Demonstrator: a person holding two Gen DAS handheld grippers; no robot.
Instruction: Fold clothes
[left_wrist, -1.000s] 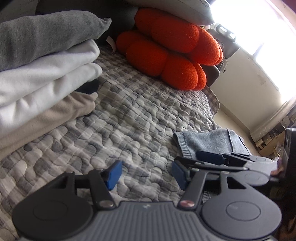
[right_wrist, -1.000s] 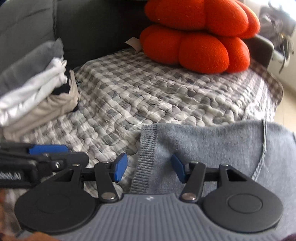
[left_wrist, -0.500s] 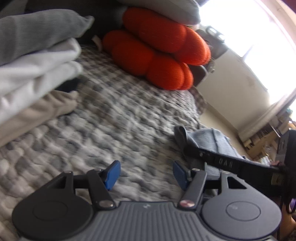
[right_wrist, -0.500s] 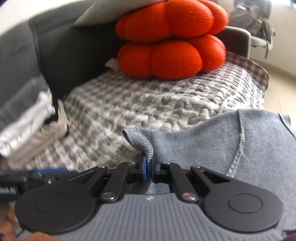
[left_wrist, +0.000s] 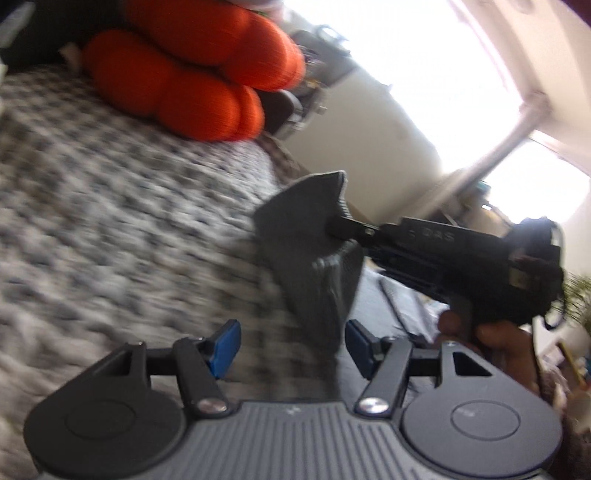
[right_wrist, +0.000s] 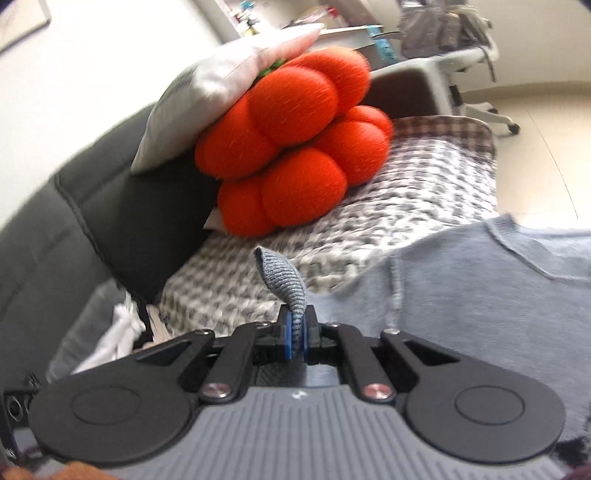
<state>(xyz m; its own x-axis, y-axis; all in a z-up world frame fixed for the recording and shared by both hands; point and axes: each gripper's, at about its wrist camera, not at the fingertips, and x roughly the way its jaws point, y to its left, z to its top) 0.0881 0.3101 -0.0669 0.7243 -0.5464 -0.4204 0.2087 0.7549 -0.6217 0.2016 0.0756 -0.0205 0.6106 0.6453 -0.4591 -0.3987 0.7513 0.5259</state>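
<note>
Right gripper jaws pinching the ribbed edge of the blue-grey sweater, sweater lifted off the checked blanket, left gripper jaws wide apart, holding nothing, orange cushion at 12 o'clock

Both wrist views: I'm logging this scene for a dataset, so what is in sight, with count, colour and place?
sweater: one, grey-blue, on the quilt's near side, ribbed corner lifted
quilt: one, grey and white check, covering the sofa seat
cushion: one, orange, lumpy, at the back of the quilt
pillow: one, pale grey, resting on the cushion
sofa: one, dark grey, behind the quilt
clothes pile: one, white and grey, blurred, left on the seat
chair: one, white, on the floor beyond
left gripper: fingers apart, blue pads, empty
right gripper: fingers shut on the sweater's corner
hand: one, holding the right gripper
</note>
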